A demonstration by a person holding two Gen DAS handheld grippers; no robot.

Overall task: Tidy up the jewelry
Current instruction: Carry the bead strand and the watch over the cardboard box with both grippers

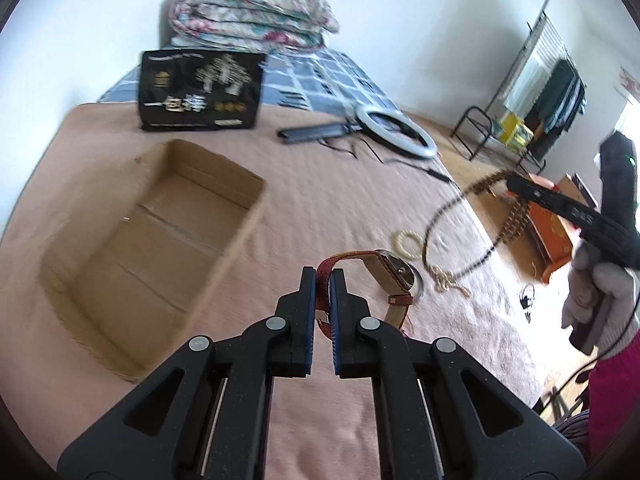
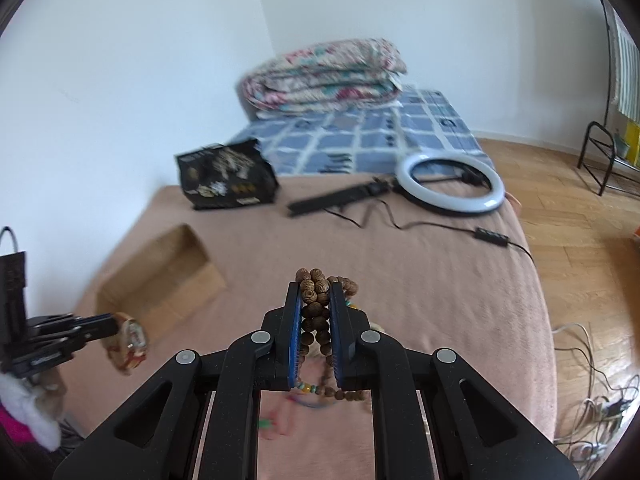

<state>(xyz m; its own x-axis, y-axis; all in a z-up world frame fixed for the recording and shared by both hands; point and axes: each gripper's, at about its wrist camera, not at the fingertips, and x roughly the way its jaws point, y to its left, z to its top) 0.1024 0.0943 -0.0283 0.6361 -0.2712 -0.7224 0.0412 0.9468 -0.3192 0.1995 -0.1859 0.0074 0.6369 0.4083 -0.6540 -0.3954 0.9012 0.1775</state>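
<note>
On the left of the pink-brown bedspread (image 1: 320, 200) sits an open cardboard box (image 1: 152, 248), its flaps up and its floor bare apart from the tape seam; nothing lies inside it. Behind the box a black printed bag (image 1: 200, 90) stands upright, and farther back a folded floral quilt (image 1: 252, 16) rests on a blue checked sheet (image 1: 320, 76). Toward the middle, the left gripper (image 1: 323, 280) is clenched on the red strap of a wristwatch (image 1: 394, 276), whose face and lower strap hang just right of the fingers, lifted off the bedspread. Just beyond the watch a small cream bead bracelet (image 1: 406, 242) and a pale knotted cord (image 1: 448, 282) lie on the cover. Behind them a black folded stand (image 1: 316, 134) and a white ring light (image 1: 400, 130) lie side by side, the light's cable trailing toward the bed edge. On the right, the right gripper (image 2: 316, 292) grasps a string of brown wooden beads (image 2: 314, 312), several strands bunched between its blue pads while the rest dangles in a blurred loop below. A gloved hand (image 1: 596, 300) with a magenta sleeve holds that gripper. An orange box (image 1: 554, 240) lies past the bed edge, on the wooden floor (image 2: 580, 240), where a black metal rack (image 2: 600, 160) also stands.
</note>
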